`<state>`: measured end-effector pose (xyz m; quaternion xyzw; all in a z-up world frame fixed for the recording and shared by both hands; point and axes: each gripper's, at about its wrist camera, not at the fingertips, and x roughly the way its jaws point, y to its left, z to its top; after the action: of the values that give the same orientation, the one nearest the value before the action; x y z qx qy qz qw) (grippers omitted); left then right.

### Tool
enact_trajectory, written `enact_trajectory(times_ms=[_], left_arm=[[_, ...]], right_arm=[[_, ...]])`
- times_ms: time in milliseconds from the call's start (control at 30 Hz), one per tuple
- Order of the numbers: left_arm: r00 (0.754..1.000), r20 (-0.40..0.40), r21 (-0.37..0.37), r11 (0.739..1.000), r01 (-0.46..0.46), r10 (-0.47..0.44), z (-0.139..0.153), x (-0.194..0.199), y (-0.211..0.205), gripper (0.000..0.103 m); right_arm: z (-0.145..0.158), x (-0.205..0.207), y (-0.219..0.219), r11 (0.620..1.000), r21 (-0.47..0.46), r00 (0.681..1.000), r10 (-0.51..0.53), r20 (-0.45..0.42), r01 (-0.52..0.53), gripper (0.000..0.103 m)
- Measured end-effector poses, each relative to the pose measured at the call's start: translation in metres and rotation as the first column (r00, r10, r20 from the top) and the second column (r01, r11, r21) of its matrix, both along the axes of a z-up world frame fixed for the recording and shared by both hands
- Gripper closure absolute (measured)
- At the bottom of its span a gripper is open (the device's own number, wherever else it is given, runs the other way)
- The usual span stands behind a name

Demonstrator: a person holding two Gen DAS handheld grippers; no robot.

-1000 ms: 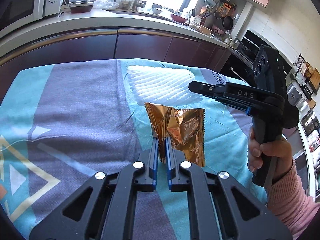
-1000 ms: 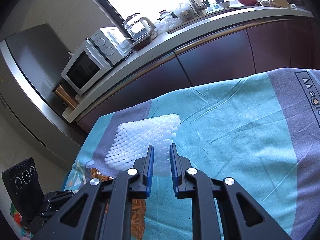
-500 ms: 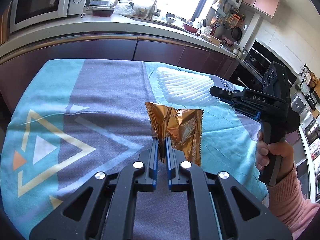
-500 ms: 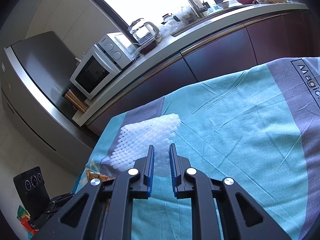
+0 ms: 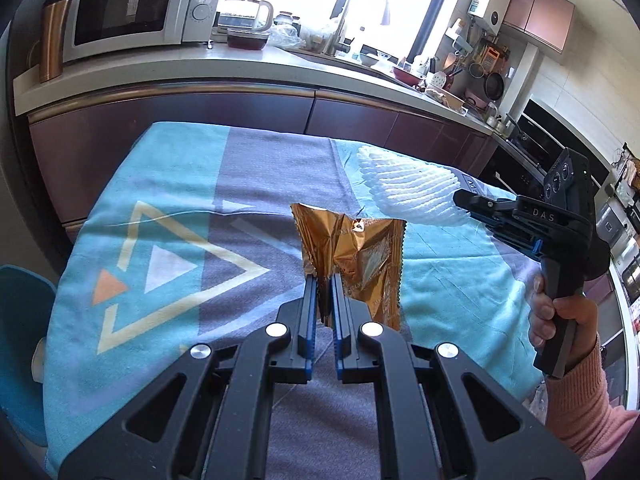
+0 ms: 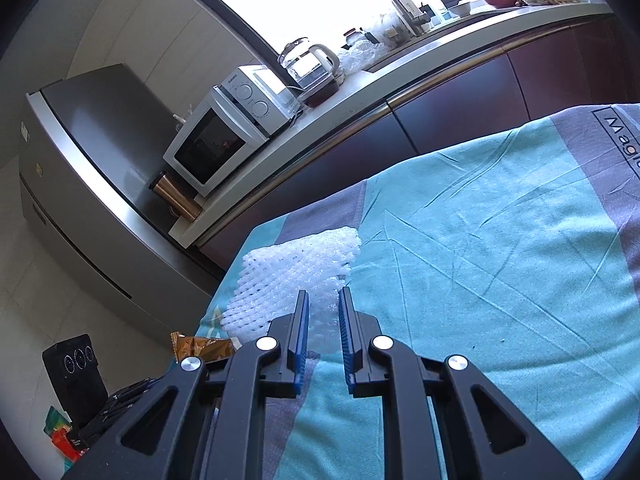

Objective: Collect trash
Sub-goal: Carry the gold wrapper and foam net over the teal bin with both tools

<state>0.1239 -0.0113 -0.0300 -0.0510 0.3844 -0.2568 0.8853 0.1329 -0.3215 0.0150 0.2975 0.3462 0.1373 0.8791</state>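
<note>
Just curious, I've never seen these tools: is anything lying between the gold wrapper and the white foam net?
Nothing. In the left wrist view only bare tablecloth shows between the gold wrapper and the white foam net.

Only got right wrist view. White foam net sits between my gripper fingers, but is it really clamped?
Observer: Yes. From the left wrist view, the right gripper pinches the white foam mesh sleeve at its edge.
Operator: What's the left one doing?
Observer: The left gripper is shut on a crumpled gold foil snack wrapper, which stands upright.
Operator: Any other trash on the cloth?
Observer: None shows on the teal and grey patterned tablecloth.
</note>
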Motion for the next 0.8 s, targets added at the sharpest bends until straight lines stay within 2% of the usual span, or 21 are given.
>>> enact_trajectory(times_ms=[400, 800], left_arm=[[0.997, 0.029, 0.012, 0.998, -0.067, 0.067, 0.009, -0.017, 0.038, 0.096], [0.992, 0.046, 0.013, 0.993, -0.120, 0.119, 0.013, -0.031, 0.068, 0.096]], right_arm=[[0.005, -0.015, 0.030, 0.998, 0.036, 0.998, 0.052, 0.021, -0.052, 0.089], [0.005, -0.018, 0.043, 0.995, 0.073, 0.997, 0.073, 0.036, -0.075, 0.089]])
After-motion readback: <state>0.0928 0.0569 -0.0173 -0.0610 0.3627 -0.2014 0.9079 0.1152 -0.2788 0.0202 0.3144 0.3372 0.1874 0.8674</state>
